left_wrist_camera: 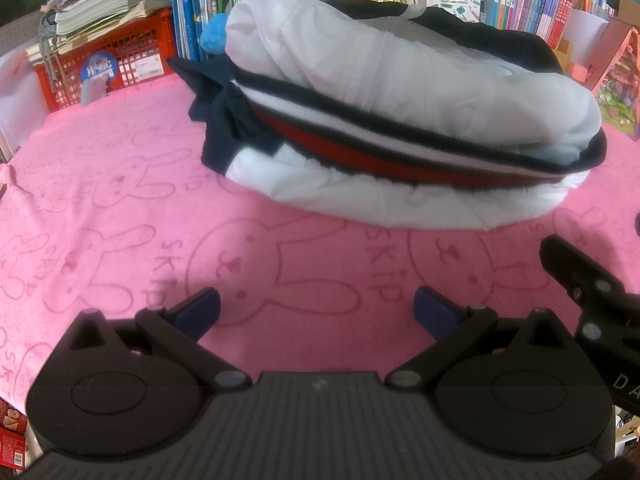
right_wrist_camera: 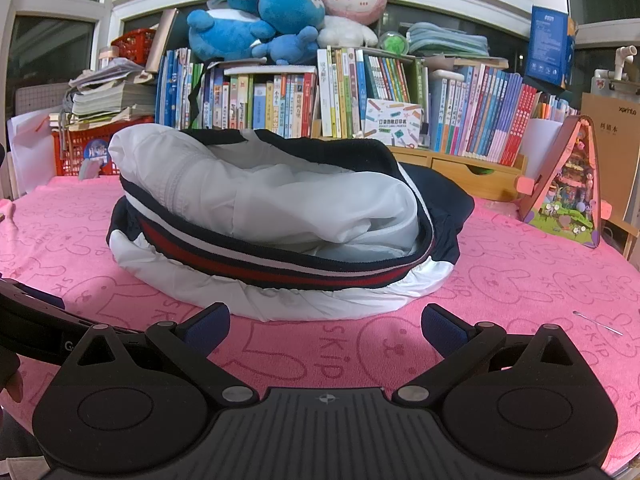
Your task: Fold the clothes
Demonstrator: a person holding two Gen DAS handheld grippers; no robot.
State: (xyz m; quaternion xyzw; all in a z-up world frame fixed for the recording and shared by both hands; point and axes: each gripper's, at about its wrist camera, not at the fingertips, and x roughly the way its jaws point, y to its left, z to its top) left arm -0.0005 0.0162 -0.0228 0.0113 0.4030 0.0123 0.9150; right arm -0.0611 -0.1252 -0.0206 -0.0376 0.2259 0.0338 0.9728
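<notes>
A folded jacket (left_wrist_camera: 400, 92), white with navy parts and a red and navy striped hem, lies in a thick bundle on the pink bunny-print towel (left_wrist_camera: 120, 208). In the right wrist view the same jacket (right_wrist_camera: 280, 208) sits straight ahead on the towel (right_wrist_camera: 520, 280). My left gripper (left_wrist_camera: 316, 312) is open over bare towel, a short way in front of the bundle. My right gripper (right_wrist_camera: 326, 328) is open too, just short of the white bottom edge. Neither holds anything. The right gripper's arm (left_wrist_camera: 592, 296) shows at the right edge of the left wrist view.
A red crate (left_wrist_camera: 108, 60) with stacked papers stands at the back left. Rows of books (right_wrist_camera: 360, 100) line the back, with plush toys (right_wrist_camera: 280, 12) on top. A triangular pink model house (right_wrist_camera: 568, 184) stands at the right. A thin needle-like item (right_wrist_camera: 598, 323) lies on the towel.
</notes>
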